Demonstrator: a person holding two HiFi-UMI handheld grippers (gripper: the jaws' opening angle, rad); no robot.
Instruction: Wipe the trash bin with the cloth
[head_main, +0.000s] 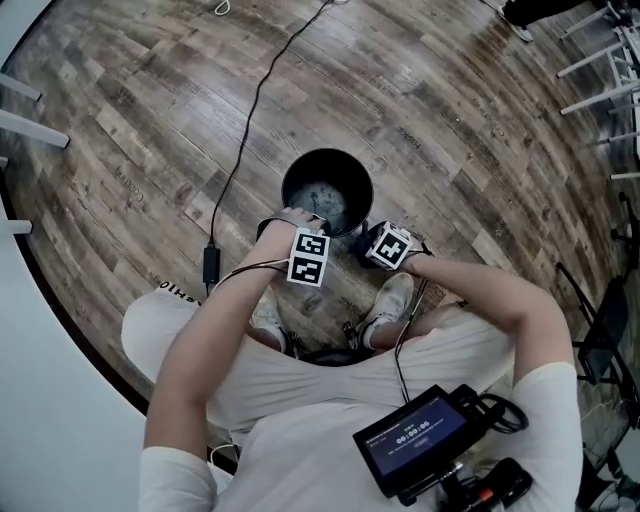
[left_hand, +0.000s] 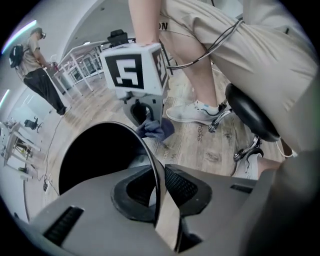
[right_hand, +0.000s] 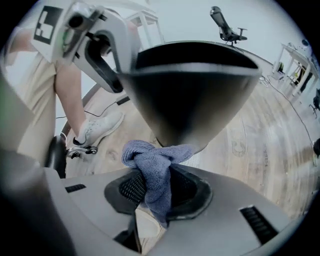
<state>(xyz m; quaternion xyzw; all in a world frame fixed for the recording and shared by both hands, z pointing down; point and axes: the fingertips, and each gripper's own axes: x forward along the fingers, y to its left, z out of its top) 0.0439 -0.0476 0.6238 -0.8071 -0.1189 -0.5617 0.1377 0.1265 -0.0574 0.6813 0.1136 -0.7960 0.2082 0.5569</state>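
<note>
A black round trash bin (head_main: 327, 188) stands on the wooden floor between the seated person's feet. My left gripper (head_main: 296, 222) is at the bin's near-left rim, shut on the thin rim (left_hand: 150, 160), which runs between its jaws. My right gripper (head_main: 366, 240) sits low at the bin's near-right side. It is shut on a bunched blue-grey cloth (right_hand: 156, 167), and the cloth's top touches the dark outer wall of the bin (right_hand: 192, 100). In the left gripper view the cloth (left_hand: 156, 128) hangs under the right gripper's marker cube (left_hand: 135, 70).
A black cable (head_main: 255, 110) with an adapter (head_main: 211, 265) runs across the floor left of the bin. White shoes (head_main: 390, 300) and a stool base (left_hand: 250, 115) are close behind. White frames (head_main: 600, 60) stand far right. A person (left_hand: 37, 65) stands in the distance.
</note>
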